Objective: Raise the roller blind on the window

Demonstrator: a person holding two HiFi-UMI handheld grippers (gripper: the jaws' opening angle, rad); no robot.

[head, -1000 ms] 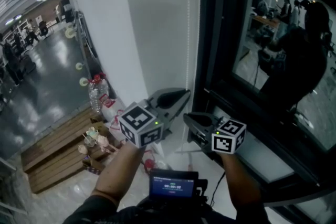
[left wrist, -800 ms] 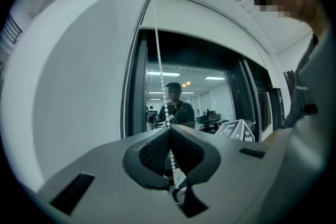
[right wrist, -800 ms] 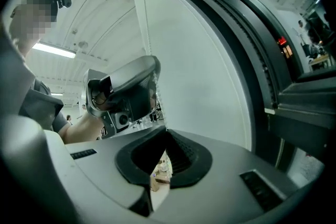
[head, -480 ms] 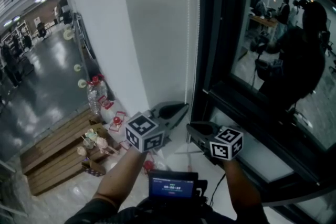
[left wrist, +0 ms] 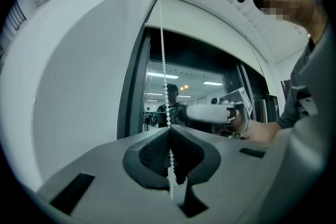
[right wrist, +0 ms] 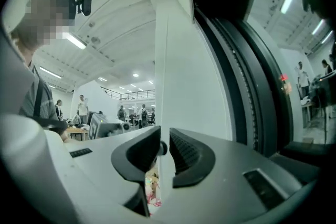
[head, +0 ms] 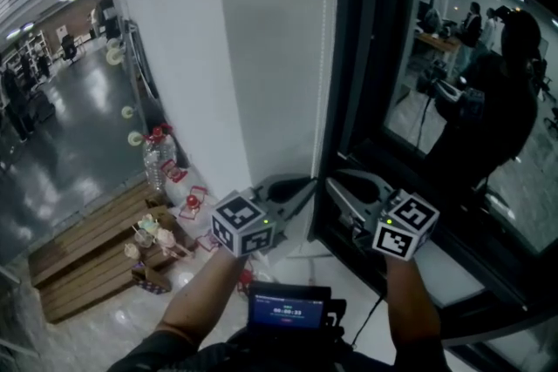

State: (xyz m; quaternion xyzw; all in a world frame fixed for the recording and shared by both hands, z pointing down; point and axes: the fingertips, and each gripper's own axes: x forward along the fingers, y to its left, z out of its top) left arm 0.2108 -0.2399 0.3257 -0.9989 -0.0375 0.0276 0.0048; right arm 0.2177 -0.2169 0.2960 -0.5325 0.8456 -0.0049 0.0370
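Upward and toward the glass goes the right gripper, and its jaws have just been opening. In the right gripper view they stand apart with nothing between the pads, only a wall edge showing through the gap. Meanwhile the left gripper has sunk a little and is clamped tight on the bead chain, which runs straight up from its closed jaws to the head of the window.

I read this as a hand-over-hand pull: the left holds the chain while the freed right reaches for a higher grip. The roller blind seems to show only as a white band across the window top (the fisheye view makes its lower edge hard to place), with dark, reflecting glass bare beneath it.

Left of the window stands a plain white wall. Below lie a glossy grey floor, a wooden pallet and a water bottle.
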